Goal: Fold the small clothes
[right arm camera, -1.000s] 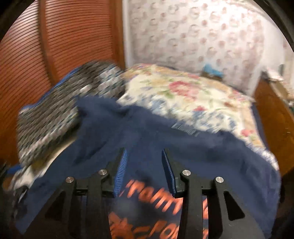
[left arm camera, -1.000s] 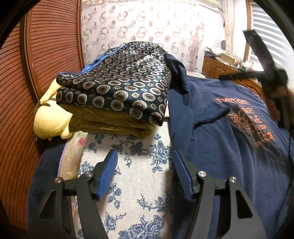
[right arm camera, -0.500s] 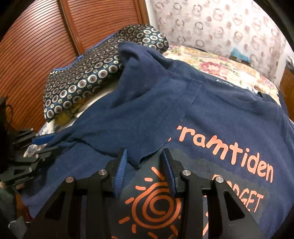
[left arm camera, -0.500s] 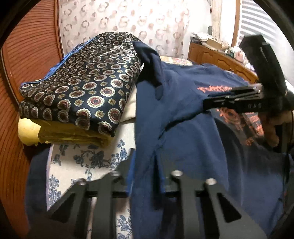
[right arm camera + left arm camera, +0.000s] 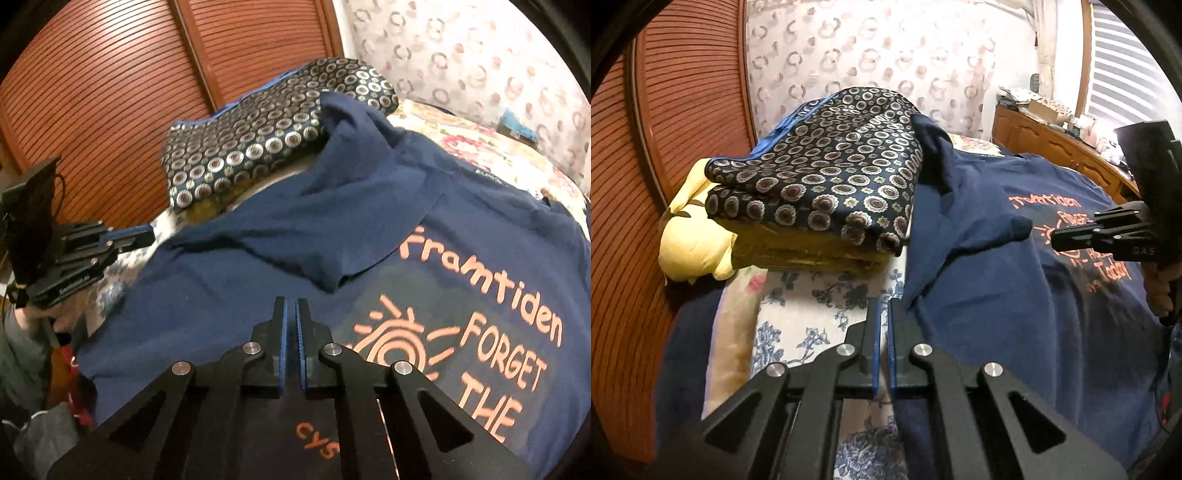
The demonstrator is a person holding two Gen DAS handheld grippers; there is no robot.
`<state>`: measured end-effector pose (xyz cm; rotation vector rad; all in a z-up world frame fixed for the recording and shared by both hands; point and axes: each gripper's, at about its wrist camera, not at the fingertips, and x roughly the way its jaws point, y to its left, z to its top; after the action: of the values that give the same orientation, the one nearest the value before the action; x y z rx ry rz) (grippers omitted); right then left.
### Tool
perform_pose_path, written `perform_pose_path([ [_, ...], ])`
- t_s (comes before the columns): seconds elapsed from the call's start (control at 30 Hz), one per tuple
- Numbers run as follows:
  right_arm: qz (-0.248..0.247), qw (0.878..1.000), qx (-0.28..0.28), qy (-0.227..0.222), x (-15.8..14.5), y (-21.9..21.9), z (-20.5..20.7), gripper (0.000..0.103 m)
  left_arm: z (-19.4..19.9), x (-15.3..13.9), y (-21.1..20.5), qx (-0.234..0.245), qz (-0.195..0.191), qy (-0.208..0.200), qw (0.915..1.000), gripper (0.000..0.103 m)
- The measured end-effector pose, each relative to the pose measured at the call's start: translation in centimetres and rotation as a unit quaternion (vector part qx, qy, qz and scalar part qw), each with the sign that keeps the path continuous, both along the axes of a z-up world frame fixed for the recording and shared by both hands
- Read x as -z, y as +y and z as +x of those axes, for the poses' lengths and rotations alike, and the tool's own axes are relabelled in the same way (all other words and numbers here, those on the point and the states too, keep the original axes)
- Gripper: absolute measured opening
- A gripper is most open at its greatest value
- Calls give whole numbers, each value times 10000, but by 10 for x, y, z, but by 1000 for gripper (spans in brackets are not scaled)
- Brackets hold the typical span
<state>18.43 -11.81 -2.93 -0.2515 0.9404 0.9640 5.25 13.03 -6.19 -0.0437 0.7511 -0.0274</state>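
Navy T-shirt (image 5: 280, 236) beneath right gripper (image 5: 292, 306)

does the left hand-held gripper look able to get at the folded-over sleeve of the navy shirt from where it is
Probably yes. The left hand-held gripper sits at the shirt's left edge, jaws shut and empty. The folded-over sleeve lies flat on the navy shirt just ahead with nothing between. It would need to open first.

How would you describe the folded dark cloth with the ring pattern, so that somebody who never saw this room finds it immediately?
Start at the red-brown slatted doors and look down to the bed beside them. There a folded patterned cloth lies on an olive-yellow folded layer, left of the navy T-shirt. Only it is covered with small round medallions; the shirt is plain with orange print.
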Motion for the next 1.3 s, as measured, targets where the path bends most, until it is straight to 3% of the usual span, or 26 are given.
perform_pose_path([
  [0.17, 110, 9995, 254, -145, -5, -16, 3, 2, -5, -12, -8, 155, -16, -201, 9997, 16],
  [0.3, 191, 9983, 438, -334, -15, -36, 2, 2, -2, -23, -23, 424, -134, -368, 9983, 38],
  [0.37, 218, 9971, 567, -455, -21, -49, 2, 4, 2, -26, -31, 526, -165, -418, 9976, 39],
  [0.53, 200, 9926, 1000, -661, -31, -94, 7, 9, 19, -33, -65, 941, -299, -468, 9940, 58],
  [0.67, 71, 9866, 1408, -817, -34, -138, 12, 26, 39, -30, -97, 1311, -328, -340, 9902, 59],
  [0.93, -198, 9663, 2404, -894, -27, -252, 22, 28, 79, -14, -162, 1921, -242, 164, 9809, 59],
  [1.03, -313, 9568, 2746, -901, -23, -291, 25, 34, 90, -11, -183, 2032, -221, 376, 9782, 59],
  [1.3, -511, 9396, 3302, -741, -5, -360, 30, 40, 105, -7, -218, 2239, -37, 536, 9731, 59],
])
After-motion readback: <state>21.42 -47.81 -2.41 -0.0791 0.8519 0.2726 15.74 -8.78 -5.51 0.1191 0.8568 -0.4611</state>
